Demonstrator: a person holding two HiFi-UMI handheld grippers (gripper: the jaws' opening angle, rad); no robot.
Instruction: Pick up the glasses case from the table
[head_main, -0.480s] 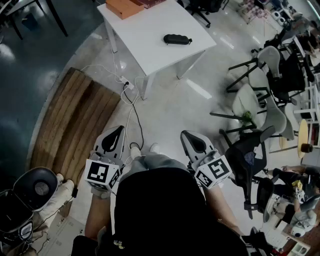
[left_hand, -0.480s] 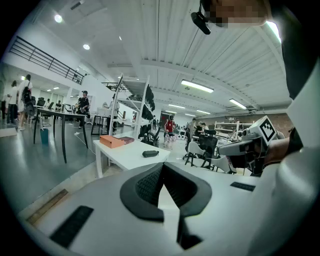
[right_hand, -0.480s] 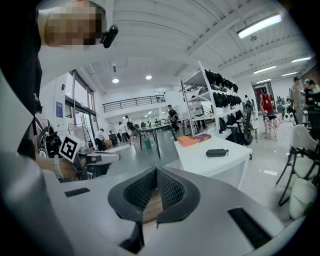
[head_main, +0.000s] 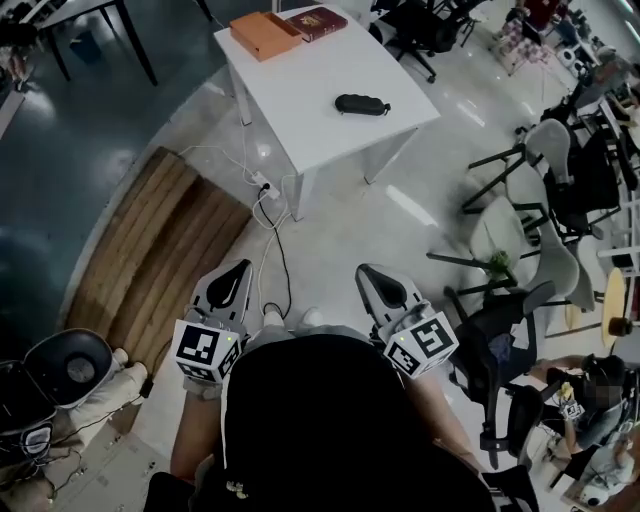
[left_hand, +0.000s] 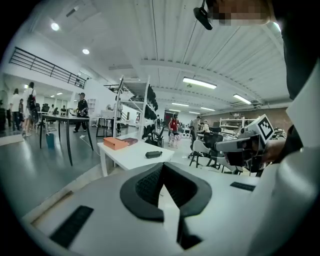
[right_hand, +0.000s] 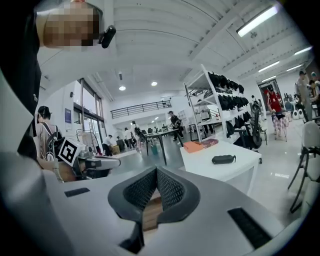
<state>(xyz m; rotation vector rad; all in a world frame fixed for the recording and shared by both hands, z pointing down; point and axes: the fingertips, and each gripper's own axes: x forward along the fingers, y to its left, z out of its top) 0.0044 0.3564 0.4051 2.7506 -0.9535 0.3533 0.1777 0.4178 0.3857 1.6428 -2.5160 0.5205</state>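
Shift since a moment ago: the glasses case and the white tabletop sit lower in the head view than half a second back. The orange box and dark red book at the far end now show whole.
Glasses case, place: flat on the tabletop near its right-hand edge, alone, well apart from box and book.
Glasses case, look: dark, oblong, low, with rounded ends and a matte shell; whether hard or soft I cannot tell.
Why it lies well: bare surface all round it, so I judge either side free for a grip across its narrow width.
Left gripper: fingers clenched tip to tip, nothing between them, aimed toward the table and well apart from it.
Right gripper: likewise clenched and empty, level with its partner.
Why held so: both ride low before the person's body, a carrying pose for the walk up, as I read it.
Stage: approach; the case is not yet touched.
Floor: a white cable and power strip lie by the table's near leg, and chairs crowd the right.
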